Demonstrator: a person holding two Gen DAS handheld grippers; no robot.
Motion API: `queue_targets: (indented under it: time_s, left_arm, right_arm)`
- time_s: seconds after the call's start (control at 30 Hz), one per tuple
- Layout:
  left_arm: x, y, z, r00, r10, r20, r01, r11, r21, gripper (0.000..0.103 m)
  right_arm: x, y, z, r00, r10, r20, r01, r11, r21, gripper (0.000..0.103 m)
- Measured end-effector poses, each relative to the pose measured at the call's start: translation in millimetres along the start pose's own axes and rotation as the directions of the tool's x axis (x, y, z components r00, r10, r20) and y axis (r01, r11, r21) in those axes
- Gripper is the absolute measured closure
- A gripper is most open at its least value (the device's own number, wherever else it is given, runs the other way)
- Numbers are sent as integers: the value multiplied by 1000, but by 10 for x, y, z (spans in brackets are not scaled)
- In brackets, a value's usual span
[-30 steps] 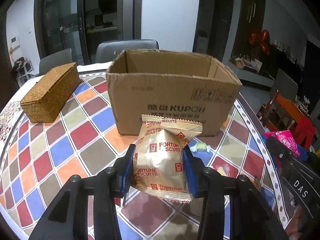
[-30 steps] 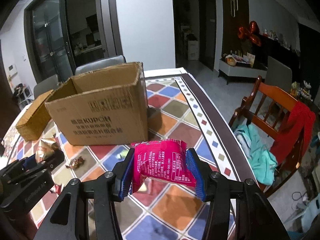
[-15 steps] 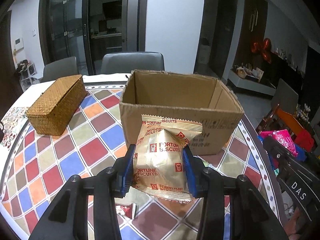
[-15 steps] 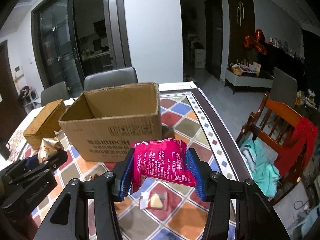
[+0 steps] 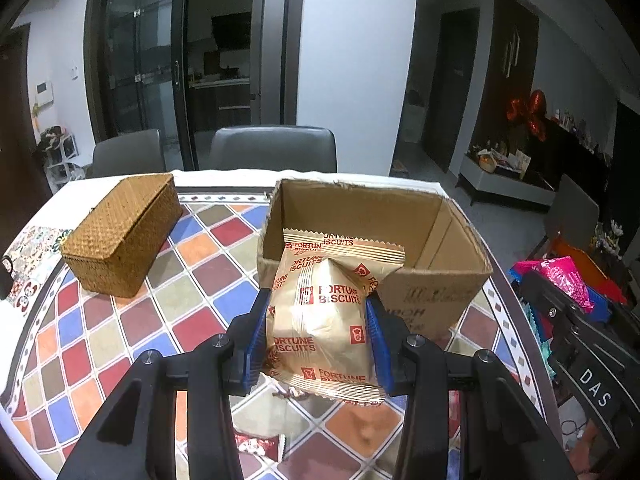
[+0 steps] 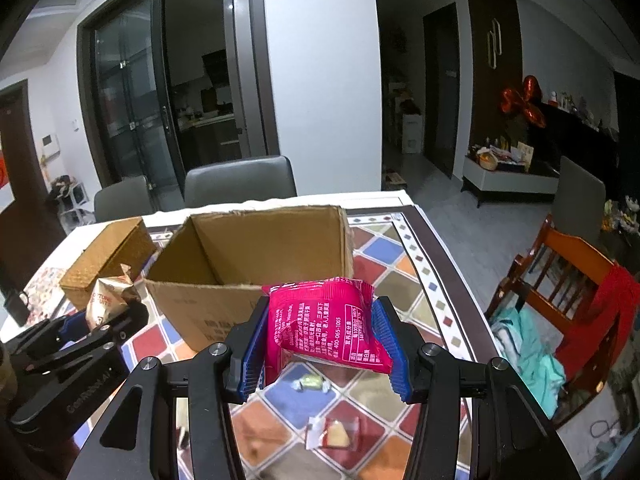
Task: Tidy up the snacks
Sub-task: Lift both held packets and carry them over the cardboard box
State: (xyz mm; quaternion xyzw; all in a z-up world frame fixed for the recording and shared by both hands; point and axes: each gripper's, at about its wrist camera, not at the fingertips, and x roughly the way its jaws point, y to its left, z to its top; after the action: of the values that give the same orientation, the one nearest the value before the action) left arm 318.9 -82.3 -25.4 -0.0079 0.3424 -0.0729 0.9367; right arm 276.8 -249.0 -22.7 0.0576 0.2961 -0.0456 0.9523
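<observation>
My left gripper (image 5: 318,320) is shut on a gold biscuit packet (image 5: 324,316), held above the table in front of the open cardboard box (image 5: 436,280). The box interior looks empty. In the right wrist view my right gripper (image 6: 320,328) is shut on a pink snack packet (image 6: 324,320), also raised before the cardboard box (image 6: 264,248). The left gripper with its gold packet (image 6: 108,296) shows at the left there; the right gripper's pink packet (image 5: 560,276) shows at the right edge of the left wrist view.
A woven wicker box (image 5: 124,236) sits left of the carton on the chequered tablecloth (image 5: 100,320). Small wrapped sweets (image 6: 312,382) and a clear-wrapped snack (image 6: 334,432) lie on the table below the grippers. Grey chairs (image 5: 272,148) stand behind; a wooden chair (image 6: 568,280) is at the right.
Both grippers have risen with their packets still gripped, so the box opening now shows from above and more table is visible beneath them.
</observation>
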Motion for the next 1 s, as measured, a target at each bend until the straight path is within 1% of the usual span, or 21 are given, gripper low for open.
queue_targets:
  time_s: [0.2,0.47,0.73,1.0]
  left_arm:
    - [24,-9,136,1000,0,13,-1,1000,10,59]
    - [153,13,287,1000,-2,19,2,1000,18,59]
    - [324,63,437,1000,-2,21,2,1000,18,59]
    - [540,72,598,999,-28,18,28,999,32,59]
  right_arm:
    - [9,29,122,1000,7,21,-7,1000,-1,51]
    - [114,58,287,999,14,37,-14,1000,-6,51]
    - [284,90,384,999,18,33,-18,1000,-18,51]
    - [501,183,494,999,26,30,-25,999,-42,51]
